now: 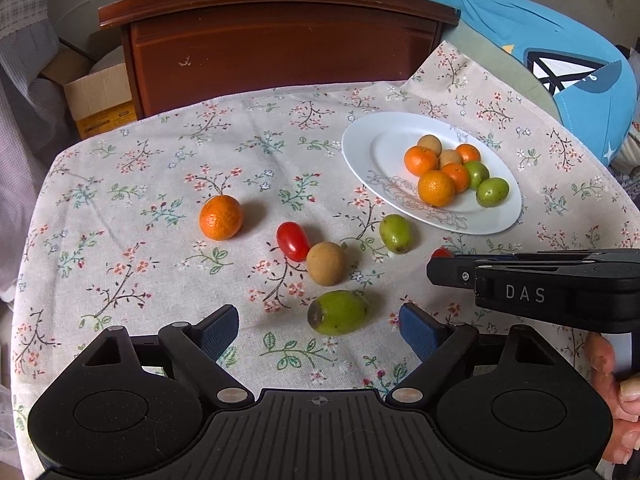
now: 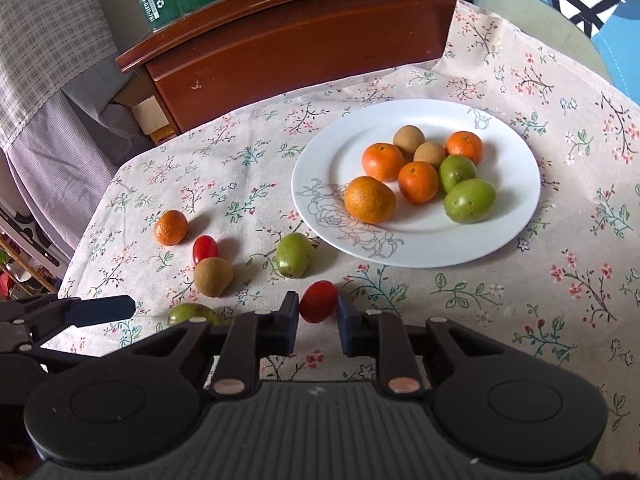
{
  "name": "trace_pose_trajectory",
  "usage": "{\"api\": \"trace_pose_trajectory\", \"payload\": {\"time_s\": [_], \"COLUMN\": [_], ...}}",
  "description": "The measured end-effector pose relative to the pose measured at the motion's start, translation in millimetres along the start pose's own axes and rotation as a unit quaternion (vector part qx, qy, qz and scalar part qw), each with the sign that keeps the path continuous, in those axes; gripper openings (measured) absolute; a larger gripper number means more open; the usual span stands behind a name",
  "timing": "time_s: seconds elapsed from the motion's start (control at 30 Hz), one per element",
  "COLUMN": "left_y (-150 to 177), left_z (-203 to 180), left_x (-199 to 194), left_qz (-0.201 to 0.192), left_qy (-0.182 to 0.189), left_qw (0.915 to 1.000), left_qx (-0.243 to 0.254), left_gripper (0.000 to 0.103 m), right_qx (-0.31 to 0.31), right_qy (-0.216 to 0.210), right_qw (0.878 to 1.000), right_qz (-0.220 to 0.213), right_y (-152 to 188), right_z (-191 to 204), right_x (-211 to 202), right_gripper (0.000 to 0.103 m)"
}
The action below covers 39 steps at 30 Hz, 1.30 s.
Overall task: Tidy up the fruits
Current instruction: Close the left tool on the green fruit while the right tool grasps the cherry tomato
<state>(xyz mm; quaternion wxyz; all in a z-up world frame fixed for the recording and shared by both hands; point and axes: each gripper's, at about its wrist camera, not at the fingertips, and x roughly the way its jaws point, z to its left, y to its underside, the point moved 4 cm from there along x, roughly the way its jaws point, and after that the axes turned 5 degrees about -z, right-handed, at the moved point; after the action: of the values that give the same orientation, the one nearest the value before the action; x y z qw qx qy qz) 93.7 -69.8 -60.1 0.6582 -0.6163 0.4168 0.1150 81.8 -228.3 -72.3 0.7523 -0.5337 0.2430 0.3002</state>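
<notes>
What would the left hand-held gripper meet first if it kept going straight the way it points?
Most likely the green fruit lying on the tablecloth just ahead, roughly centred between the open fingers of the left hand-held gripper. Depth is hard to judge in this fisheye view, so it might touch cloth first.

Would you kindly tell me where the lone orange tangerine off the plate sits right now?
In the left wrist view, the small orange tangerine rests on the floral tablecloth, left of the red cherry tomato and well left of the white plate.
</notes>
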Motion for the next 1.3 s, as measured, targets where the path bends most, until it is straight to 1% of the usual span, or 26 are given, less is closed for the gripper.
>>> {"api": "trace_pose_trajectory", "payload": {"time_s": [0.17, 0.23, 0.3, 0.47, 0.57, 0.63, 0.73, 1.07, 1.3], "left_y": [1, 1, 2, 2, 1, 1, 0, -1, -9], "left_z": [-2, -2, -2, -3, -5, -5, -5, -6, -5], "left_x": [6, 9, 13, 17, 17, 16, 14, 10, 3], "left_qz": [-0.002, 0.001, 0.004, -0.001, -0.005, -0.008, -0.01, -0.009, -0.014], "left_qy": [0.004, 0.005, 0.002, -0.005, -0.005, -0.003, 0.002, 0.0, 0.003], "left_qw": [1.0, 1.0, 1.0, 1.0, 0.9999, 0.9999, 0.9999, 1.0, 0.9998], "left_qx": [0.0, -0.004, -0.003, 0.003, 0.009, 0.011, 0.005, -0.001, -0.017], "left_gripper": [0.083, 0.075, 0.071, 0.067, 0.055, 0.045, 0.034, 0.033, 0.033], "right_qx": [0.012, 0.013, 0.015, 0.016, 0.019, 0.019, 0.017, 0.019, 0.028], "right_qy": [0.0, 0.001, 0.001, 0.0, 0.0, 0.0, 0.001, 0.002, -0.01], "right_qw": [1.0, 1.0, 1.0, 1.0, 1.0, 1.0, 1.0, 1.0, 1.0], "right_qz": [0.006, 0.007, 0.008, 0.008, 0.009, 0.009, 0.008, 0.007, -0.002], "right_y": [0, 0, 1, 1, 1, 1, 1, 1, -4], "right_z": [-3, -4, -4, -5, -5, -5, -5, -5, -4], "right_x": [2, 2, 2, 3, 3, 3, 3, 1, -5], "right_gripper": [0.02, 0.02, 0.02, 0.02, 0.02, 0.021, 0.02, 0.02, 0.02]}}
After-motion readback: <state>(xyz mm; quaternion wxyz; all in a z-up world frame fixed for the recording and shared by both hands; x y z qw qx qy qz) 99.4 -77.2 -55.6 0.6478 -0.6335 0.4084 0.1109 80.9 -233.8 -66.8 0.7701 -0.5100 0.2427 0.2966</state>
